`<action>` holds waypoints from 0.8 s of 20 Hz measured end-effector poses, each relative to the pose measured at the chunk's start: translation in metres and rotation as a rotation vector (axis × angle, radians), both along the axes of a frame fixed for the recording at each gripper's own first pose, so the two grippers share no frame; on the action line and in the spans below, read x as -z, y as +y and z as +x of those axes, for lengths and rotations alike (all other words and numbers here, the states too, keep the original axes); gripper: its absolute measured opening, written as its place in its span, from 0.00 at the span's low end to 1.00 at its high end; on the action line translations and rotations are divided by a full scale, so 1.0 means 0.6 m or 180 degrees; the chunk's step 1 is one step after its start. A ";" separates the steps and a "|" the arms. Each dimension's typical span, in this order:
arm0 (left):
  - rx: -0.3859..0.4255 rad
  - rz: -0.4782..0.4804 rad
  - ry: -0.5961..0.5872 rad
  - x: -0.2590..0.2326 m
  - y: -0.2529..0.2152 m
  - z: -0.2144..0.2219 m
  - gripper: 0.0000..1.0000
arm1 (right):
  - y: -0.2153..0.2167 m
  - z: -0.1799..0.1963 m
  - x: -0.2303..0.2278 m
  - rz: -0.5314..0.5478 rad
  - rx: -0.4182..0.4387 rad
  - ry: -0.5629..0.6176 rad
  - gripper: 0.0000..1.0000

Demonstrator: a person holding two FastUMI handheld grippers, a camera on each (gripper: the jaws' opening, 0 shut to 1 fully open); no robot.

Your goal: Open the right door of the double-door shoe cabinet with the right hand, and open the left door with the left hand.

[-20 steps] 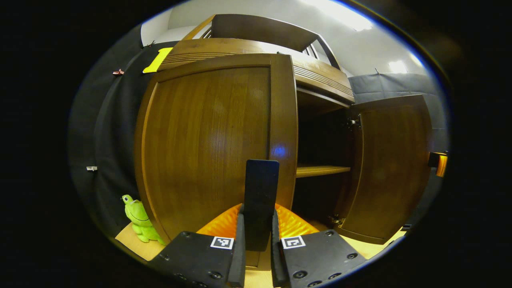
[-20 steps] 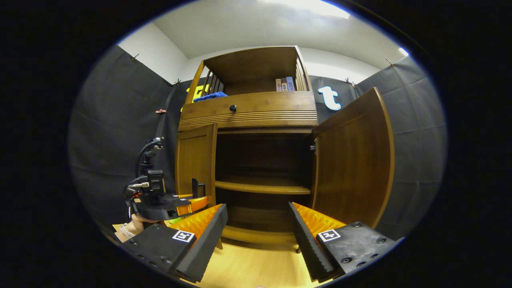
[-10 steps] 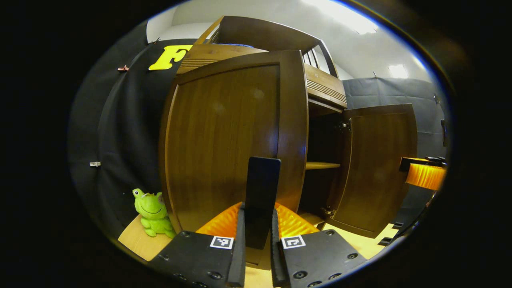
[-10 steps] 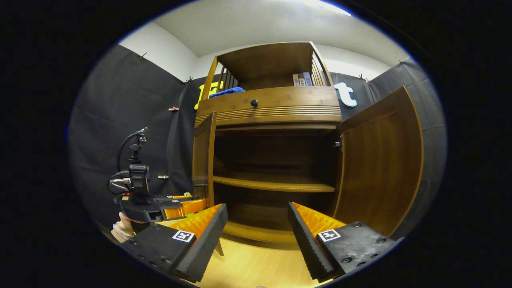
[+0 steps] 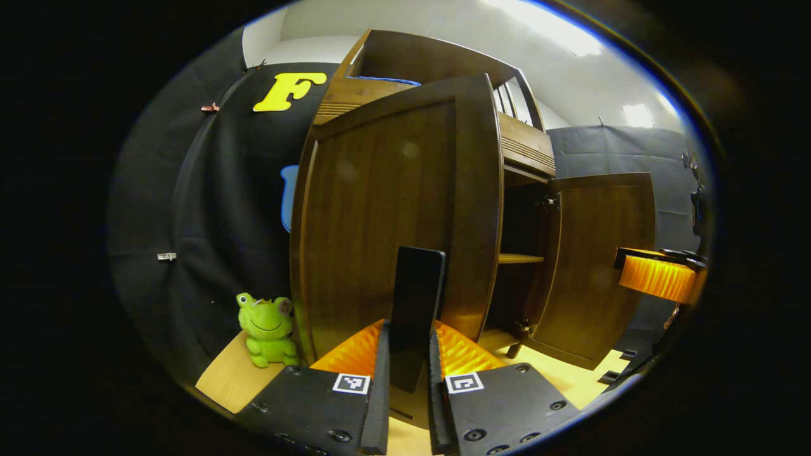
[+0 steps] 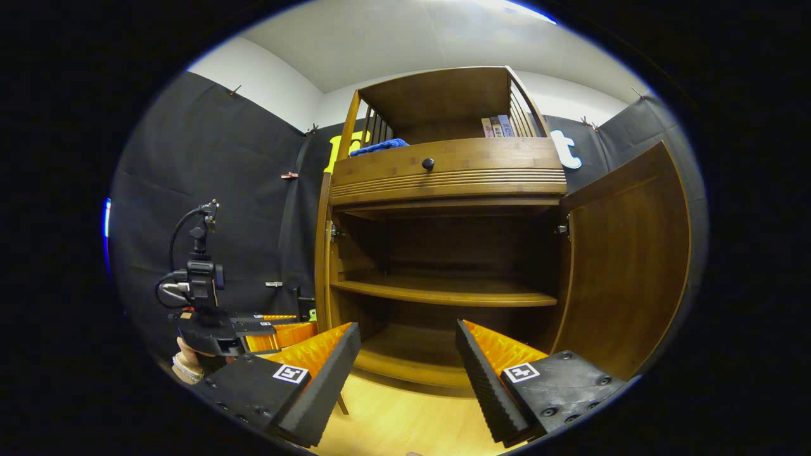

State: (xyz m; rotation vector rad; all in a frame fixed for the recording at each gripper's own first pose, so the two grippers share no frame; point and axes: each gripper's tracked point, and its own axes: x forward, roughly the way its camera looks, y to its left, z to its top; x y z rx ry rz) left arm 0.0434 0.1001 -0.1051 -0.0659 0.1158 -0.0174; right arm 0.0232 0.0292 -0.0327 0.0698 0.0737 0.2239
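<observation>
Grip firmness matters now: the left gripper (image 5: 405,386), clamped on the left door's handle (image 5: 415,304), should follow the hinge arc, while the right gripper (image 6: 408,373) hangs wide open, empty, before the open right door (image 6: 624,266).

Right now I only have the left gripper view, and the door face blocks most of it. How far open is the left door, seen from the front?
Observer: In the right gripper view the left door, whose handle you hold, stands edge-on to the camera, well open.
Operator: Right gripper holding anything?
Observer: No. The right gripper is open, fingers wide apart, facing the cabinet and off the right door.
Operator: Anything inside?
Observer: The middle shelf looks bare, though its back is dark.
</observation>
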 end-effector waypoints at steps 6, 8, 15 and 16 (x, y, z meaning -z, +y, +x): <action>-0.0191 0.0048 -0.0059 -0.007 0.044 -0.037 0.29 | 0.039 0.009 0.004 0.0017 -0.0140 0.0032 0.96; -0.0276 0.0089 -0.0104 -0.010 0.060 -0.048 0.25 | 0.051 0.010 0.005 0.0002 -0.0183 0.0042 0.96; -0.0641 0.0117 -0.0131 -0.013 0.130 -0.082 0.21 | 0.085 0.013 0.009 0.0055 -0.0316 0.0075 0.96; -0.0712 0.0129 -0.0133 -0.012 0.144 -0.087 0.21 | 0.091 0.013 0.010 0.0060 -0.0334 0.0077 0.96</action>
